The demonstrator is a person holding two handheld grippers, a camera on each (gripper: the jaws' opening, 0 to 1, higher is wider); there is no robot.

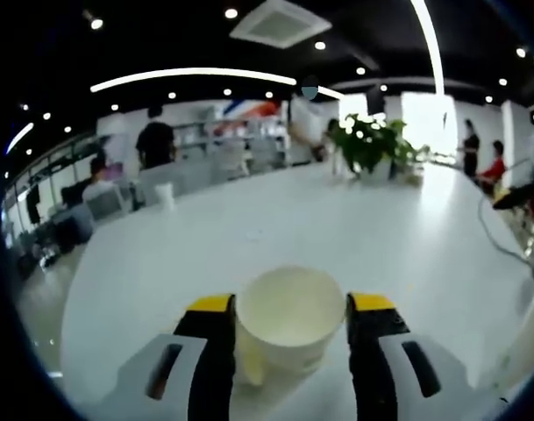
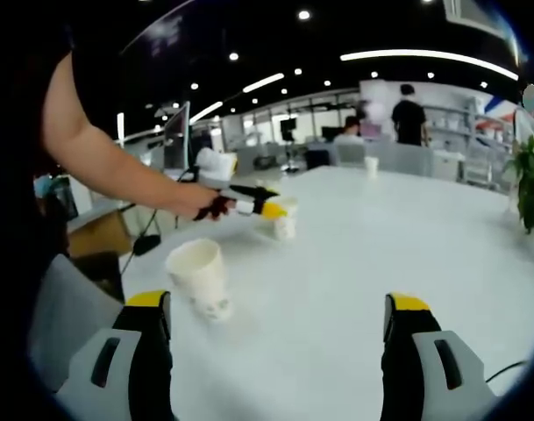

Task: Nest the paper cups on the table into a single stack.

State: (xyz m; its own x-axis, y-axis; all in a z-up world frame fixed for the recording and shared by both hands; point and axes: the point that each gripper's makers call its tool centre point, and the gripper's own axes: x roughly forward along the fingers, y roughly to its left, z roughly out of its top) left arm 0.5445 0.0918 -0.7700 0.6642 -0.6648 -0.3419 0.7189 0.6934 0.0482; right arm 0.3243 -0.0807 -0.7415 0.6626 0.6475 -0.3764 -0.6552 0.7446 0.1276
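On the white bench [image 1: 275, 219]: left gripper [image 1: 291, 309] jaws bracket a cream paper cup [image 1: 290, 320]; whether they pinch it, cannot tell.
Right gripper [image 2: 280, 307] jaws spread wide, empty; second white paper cup [image 2: 199, 274] stands upright beyond the left jaw, likely the nesting target.

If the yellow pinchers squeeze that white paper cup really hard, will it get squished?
Probably yes. The paper cup between the left gripper jaws looks thin-walled and empty, so a hard squeeze would likely dent it. It also seems light, so a nudge might tip or slide it on the smooth white table.
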